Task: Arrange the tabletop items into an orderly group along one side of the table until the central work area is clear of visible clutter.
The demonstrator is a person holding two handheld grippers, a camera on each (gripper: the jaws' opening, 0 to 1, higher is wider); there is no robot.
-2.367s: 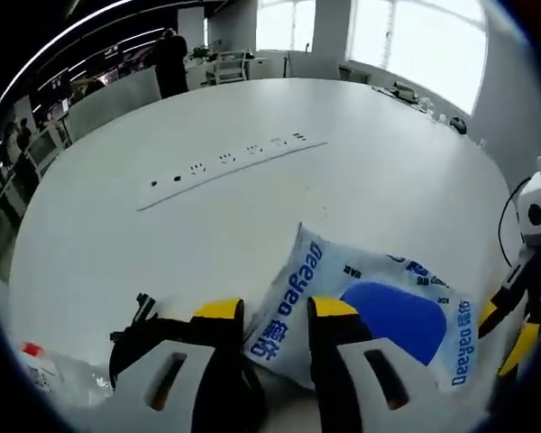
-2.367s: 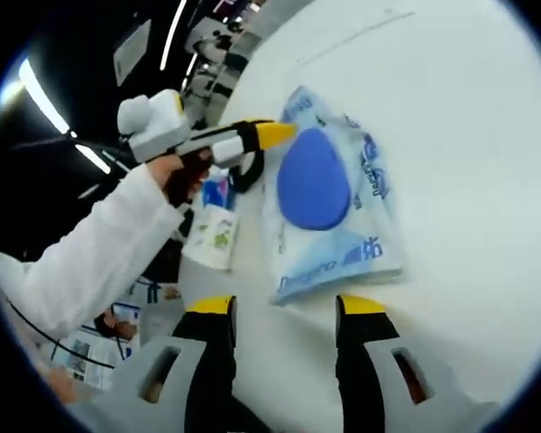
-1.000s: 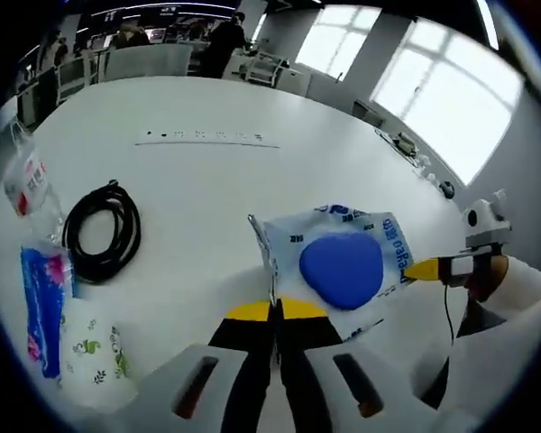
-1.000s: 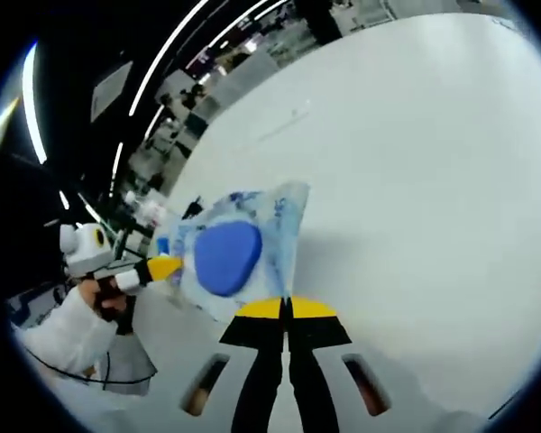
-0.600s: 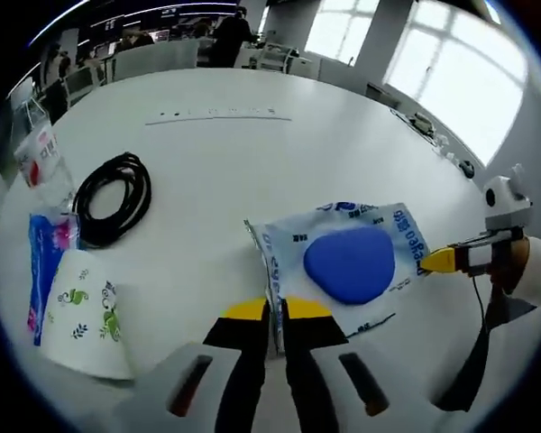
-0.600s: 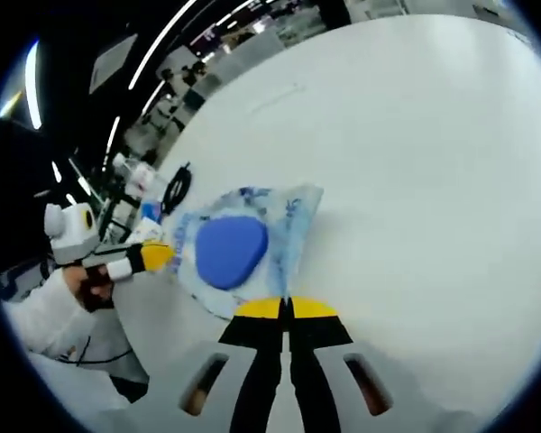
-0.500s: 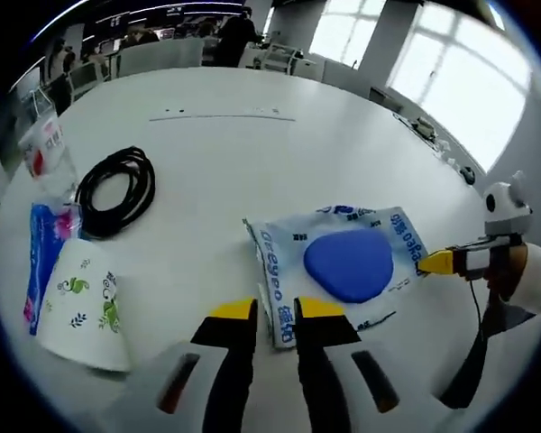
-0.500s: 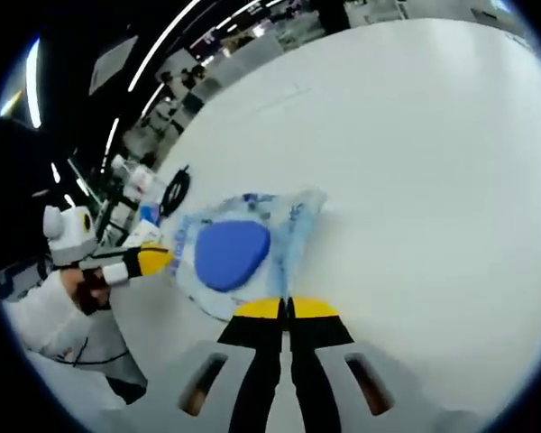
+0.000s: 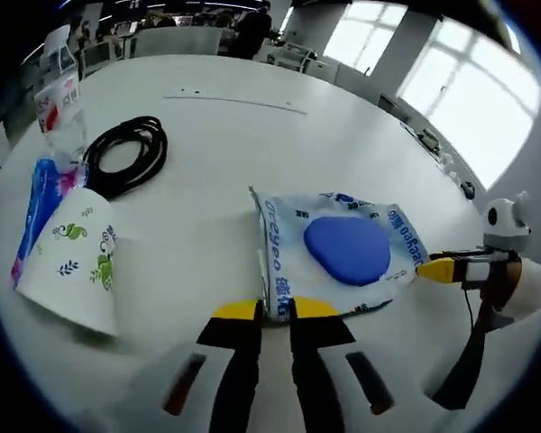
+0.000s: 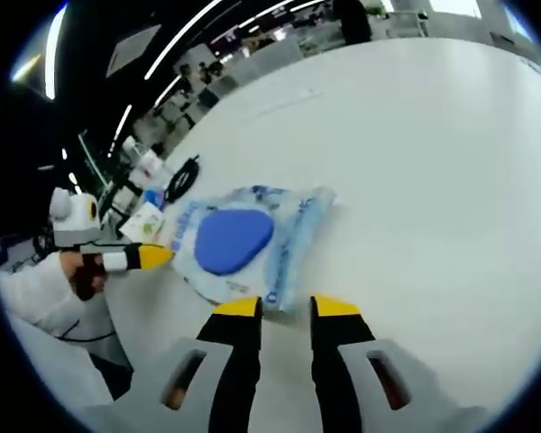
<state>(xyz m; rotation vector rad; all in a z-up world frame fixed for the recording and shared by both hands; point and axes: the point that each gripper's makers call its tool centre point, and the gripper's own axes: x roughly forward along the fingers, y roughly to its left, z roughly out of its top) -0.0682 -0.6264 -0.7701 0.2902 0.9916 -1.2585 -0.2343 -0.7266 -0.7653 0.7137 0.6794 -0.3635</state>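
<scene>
A clear packet with blue print and a blue pad inside [image 9: 343, 253] lies flat on the white table [image 9: 252, 153]. My left gripper [image 9: 275, 311] is open, its yellow-tipped jaws a little apart on either side of the packet's near edge. My right gripper [image 10: 287, 307] is open too, at the opposite edge of the packet [image 10: 243, 244]. The right gripper's yellow tip [image 9: 440, 268] shows at the packet's far right edge. The left gripper [image 10: 149, 257], held by a hand in a white sleeve, shows at the packet's left.
To the left lie a white paper cup with green prints [image 9: 72, 257] on its side, a blue wrapped pack [image 9: 38, 212], a water bottle [image 9: 61, 99] and a black cable coil [image 9: 126, 155]. A socket strip [image 9: 234, 99] is set in the table farther back.
Both grippers were shut on the packet's edges a second ago. The left opened half a second ago, the right since then. The packet now rests flat on the table.
</scene>
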